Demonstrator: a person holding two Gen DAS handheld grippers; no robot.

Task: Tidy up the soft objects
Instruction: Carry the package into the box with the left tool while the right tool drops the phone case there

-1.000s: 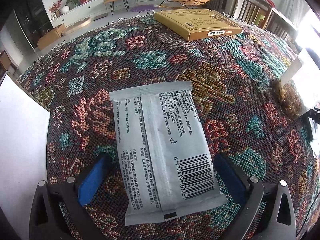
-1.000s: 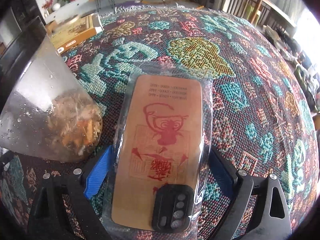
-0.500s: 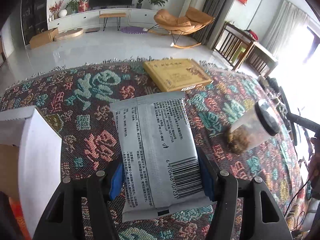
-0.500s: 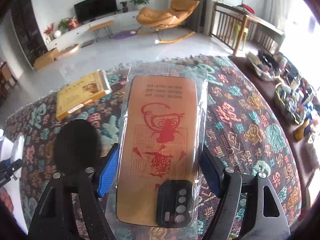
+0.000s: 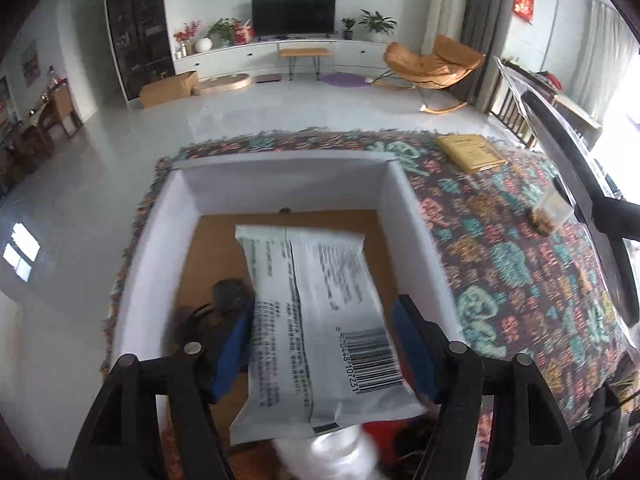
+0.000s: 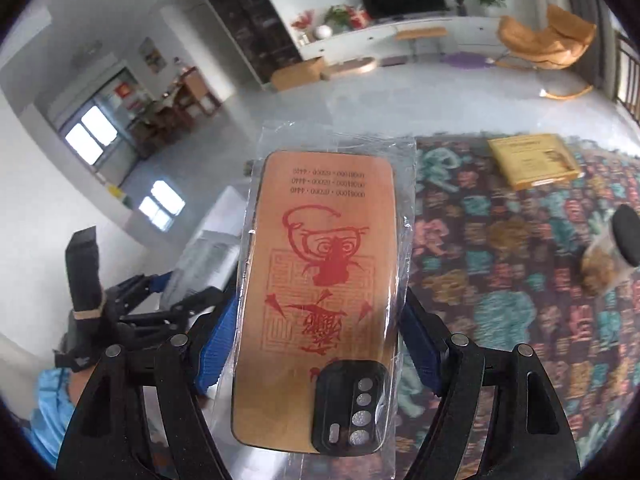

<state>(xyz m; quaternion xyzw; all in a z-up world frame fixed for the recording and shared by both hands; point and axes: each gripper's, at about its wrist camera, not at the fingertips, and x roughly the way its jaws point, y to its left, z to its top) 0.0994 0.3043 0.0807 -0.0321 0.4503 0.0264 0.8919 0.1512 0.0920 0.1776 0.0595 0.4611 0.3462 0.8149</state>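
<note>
The left gripper point(image 5: 324, 344), jaws opening, has the grey packet point(image 5: 316, 332) between its pads over the white box point(image 5: 412, 216) at frame centre. The right gripper point(image 6: 316, 344), jaws opening, frames a bagged phone case point(image 6: 320, 280). A yellow box point(image 5: 470, 152) and jar point(image 5: 550, 216) lie upper right on the patterned cloth point(image 5: 500, 264).

Grey barcode sachet point(image 5: 320, 332) between my left fingers, over white box point(image 5: 416, 232); bagged orange phone case point(image 6: 320, 300) between right fingers.

Barcode digits "107231" on the grey packet point(image 5: 316, 332) — mirrored number rows, illegible, on the phone case point(image 6: 320, 280)
</note>
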